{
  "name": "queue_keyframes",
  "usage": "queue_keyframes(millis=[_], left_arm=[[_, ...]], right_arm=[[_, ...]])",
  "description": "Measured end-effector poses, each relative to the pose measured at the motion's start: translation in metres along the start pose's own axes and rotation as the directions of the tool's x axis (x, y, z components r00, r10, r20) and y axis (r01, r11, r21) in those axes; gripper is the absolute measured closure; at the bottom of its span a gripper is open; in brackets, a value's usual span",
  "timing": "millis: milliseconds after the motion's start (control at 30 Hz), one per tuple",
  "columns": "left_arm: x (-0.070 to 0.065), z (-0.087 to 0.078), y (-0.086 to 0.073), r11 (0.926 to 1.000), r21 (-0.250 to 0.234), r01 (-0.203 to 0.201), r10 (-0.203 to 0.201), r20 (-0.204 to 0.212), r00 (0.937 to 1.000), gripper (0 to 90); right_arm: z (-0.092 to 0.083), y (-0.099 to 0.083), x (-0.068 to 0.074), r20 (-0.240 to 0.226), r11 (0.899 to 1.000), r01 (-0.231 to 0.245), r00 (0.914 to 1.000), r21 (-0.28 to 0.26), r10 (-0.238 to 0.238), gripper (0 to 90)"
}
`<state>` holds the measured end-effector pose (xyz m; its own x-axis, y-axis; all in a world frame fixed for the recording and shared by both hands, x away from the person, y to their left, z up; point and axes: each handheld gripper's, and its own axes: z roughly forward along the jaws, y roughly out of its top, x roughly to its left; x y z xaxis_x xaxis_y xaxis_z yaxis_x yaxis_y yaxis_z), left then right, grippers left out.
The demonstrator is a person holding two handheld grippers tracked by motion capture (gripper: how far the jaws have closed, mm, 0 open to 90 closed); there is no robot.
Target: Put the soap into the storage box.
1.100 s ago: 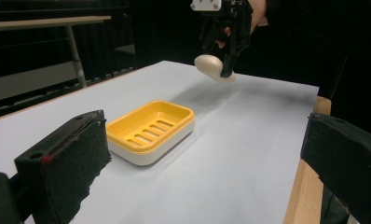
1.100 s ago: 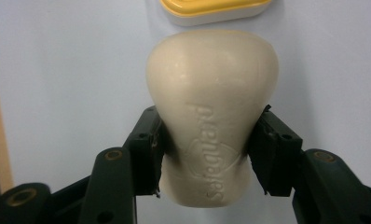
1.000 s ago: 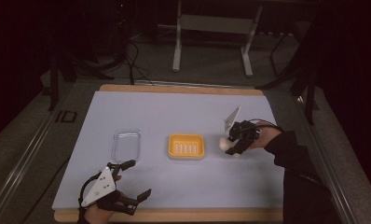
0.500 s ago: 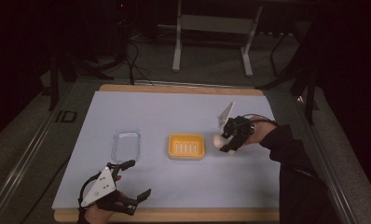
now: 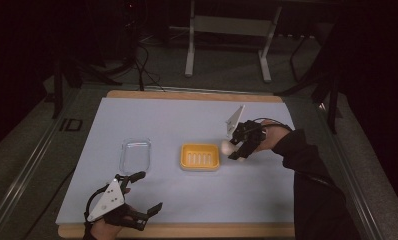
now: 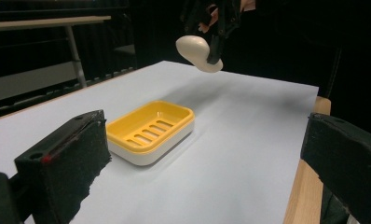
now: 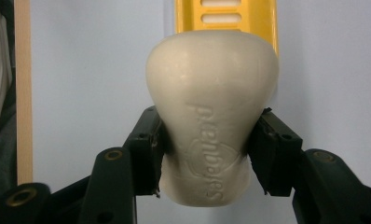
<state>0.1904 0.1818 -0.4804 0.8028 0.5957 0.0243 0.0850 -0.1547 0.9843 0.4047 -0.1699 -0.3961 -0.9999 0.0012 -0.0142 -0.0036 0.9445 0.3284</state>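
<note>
Right of centre in the high view, the right gripper (image 5: 237, 150) carries a cream soap bar (image 5: 227, 147) just past the right edge of the yellow soap dish (image 5: 200, 156); a clear lid (image 5: 135, 155) lies left of it. The left gripper (image 5: 142, 192), lower left, is spread and empty.

Left gripper view: bar hangs upper centre, clear of the dish.

Right gripper view: jaws clamp the bar's narrow waist. Probably rigid, light and slick; gripping the waist resists slip.
</note>
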Motion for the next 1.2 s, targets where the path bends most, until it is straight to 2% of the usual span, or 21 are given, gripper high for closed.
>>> queue_keyframes(millis=[133,267,900,1200], left_arm=[[0.0,0.0,0.0,1.0,0.001,0.0,0.0,0.002,1.0,1.1],[0.0,0.0,0.0,1.0,0.002,0.0,0.0,0.002,1.0,1.1],[0.0,0.0,0.0,1.0,-0.001,0.0,0.0,0.002,1.0,1.1],[-0.001,-0.001,0.0,1.0,-0.002,-0.002,0.002,-0.001,1.0,1.1]], right_arm=[[-0.001,0.006,0.0,0.009,1.0,0.022,0.9997,-0.011,-0.022,49.6],[-0.002,0.011,0.0,0.005,0.999,0.025,0.9997,-0.023,-0.025,49.6],[0.004,0.041,-0.002,-0.008,0.996,0.081,0.9967,-0.026,-0.081,49.6],[0.005,0.05,-0.004,-0.016,0.993,0.097,0.995,-0.069,-0.098,49.6]])
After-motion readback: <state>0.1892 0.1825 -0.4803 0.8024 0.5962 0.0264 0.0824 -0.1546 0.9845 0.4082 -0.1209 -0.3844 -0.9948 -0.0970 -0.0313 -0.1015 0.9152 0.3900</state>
